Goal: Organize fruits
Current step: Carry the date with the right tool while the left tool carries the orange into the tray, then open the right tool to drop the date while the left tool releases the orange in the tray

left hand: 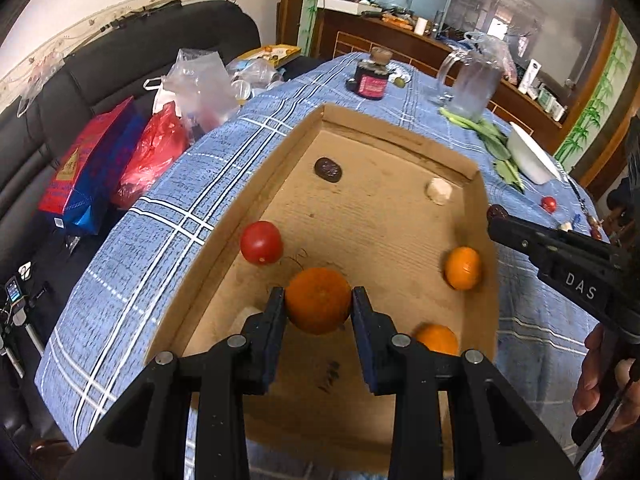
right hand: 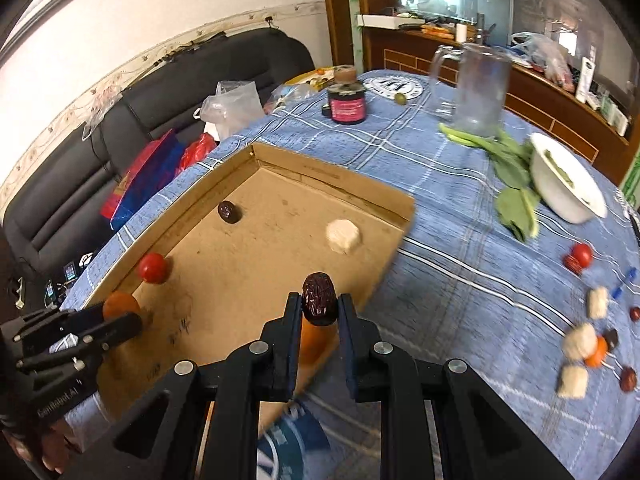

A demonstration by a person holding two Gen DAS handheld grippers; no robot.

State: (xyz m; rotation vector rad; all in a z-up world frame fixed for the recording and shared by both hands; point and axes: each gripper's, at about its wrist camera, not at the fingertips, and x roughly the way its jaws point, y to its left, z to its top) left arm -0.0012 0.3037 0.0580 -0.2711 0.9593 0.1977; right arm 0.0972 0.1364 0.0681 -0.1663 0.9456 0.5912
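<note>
The orange (left hand: pixel 318 300) is sitting clamped between the two pads of the left gripper (left hand: pixel 319 306), carried over the near left part of the cardboard tray (left hand: pixel 280 152), apparently so that it can be set down among the fruit already collected there. The dried date (right hand: pixel 319 299) is being pinched between the narrowly set pads of the right gripper (right hand: pixel 319 312), hanging over the tray's near right edge, presumably for the same purpose. Both tools are gripping firmly, the left one spread only as wide as the orange, the right one nearly closed on the small date. Inside the tray a tomato (left hand: pixel 261 242), two more oranges (left hand: pixel 463 267), another date (left hand: pixel 328 169) and a pale lump (left hand: pixel 439 191) are lying well apart. Outward, loose fruit and pale pieces (right hand: pixel 580 340) are waiting on the blue checked tablecloth (right hand: pixel 460 264), near a white bowl (right hand: pixel 568 184), leafy greens (right hand: pixel 512 184), a glass jug (right hand: pixel 476 88) and a dark jar (right hand: pixel 347 106).
</note>
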